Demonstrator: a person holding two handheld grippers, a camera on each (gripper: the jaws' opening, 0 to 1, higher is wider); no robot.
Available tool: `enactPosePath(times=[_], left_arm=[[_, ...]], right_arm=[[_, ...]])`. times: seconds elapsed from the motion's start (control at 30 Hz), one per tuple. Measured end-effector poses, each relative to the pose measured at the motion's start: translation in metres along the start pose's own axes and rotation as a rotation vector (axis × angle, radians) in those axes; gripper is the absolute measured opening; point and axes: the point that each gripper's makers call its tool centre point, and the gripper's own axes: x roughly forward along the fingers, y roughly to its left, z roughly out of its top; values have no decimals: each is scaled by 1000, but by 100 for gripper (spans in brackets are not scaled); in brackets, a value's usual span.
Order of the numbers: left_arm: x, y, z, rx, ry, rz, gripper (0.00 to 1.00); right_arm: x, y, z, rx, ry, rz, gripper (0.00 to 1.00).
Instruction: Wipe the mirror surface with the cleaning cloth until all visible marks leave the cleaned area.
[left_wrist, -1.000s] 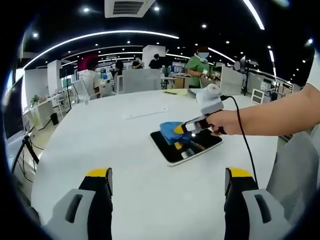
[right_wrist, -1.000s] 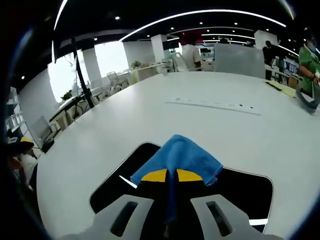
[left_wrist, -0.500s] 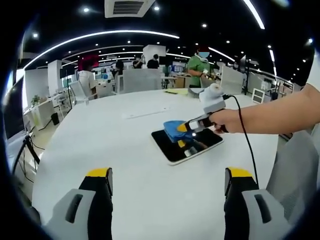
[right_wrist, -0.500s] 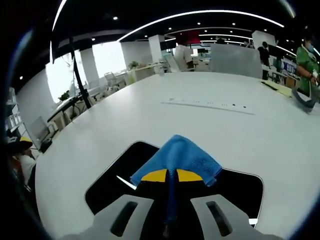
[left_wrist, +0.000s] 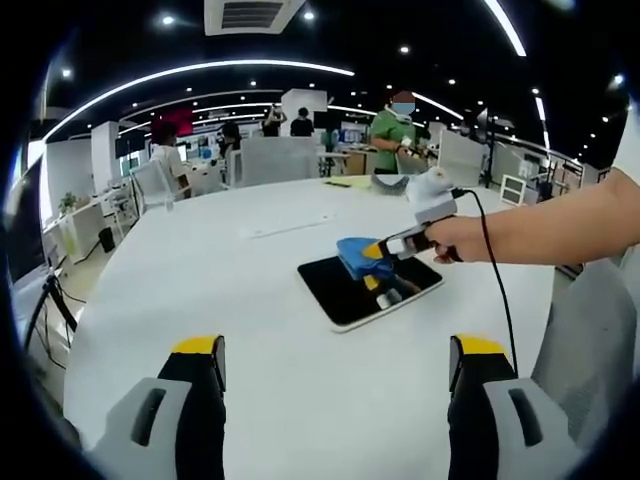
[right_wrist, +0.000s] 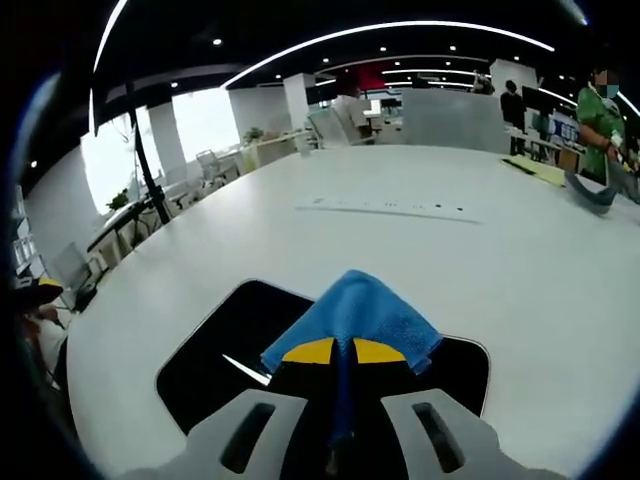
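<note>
Two grippers are showing in the left gripper view: your left gripper (left_wrist: 335, 365) is hovering low over the table (left_wrist: 200, 280) with its jaws spread wide and holding nothing. Further right, the mirror (left_wrist: 345, 290) is lying flat on the table, and your right gripper (left_wrist: 375, 250) is pressing the cloth (left_wrist: 355, 255) onto its far edge. In the right gripper view, the jaws are pinching the cloth (right_wrist: 355, 315) over the mirror (right_wrist: 215, 345).

An open-plan office: white desks (left_wrist: 130, 200), swivel chairs (right_wrist: 215, 160), ceiling light strips (left_wrist: 200, 72).
</note>
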Motion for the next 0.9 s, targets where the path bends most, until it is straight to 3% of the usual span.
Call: enactPosePath(times=[0.9], left_arm=[[3, -4, 1, 8, 1, -10, 93]], right_arm=[[-13, -29, -4, 37, -7, -48, 1]])
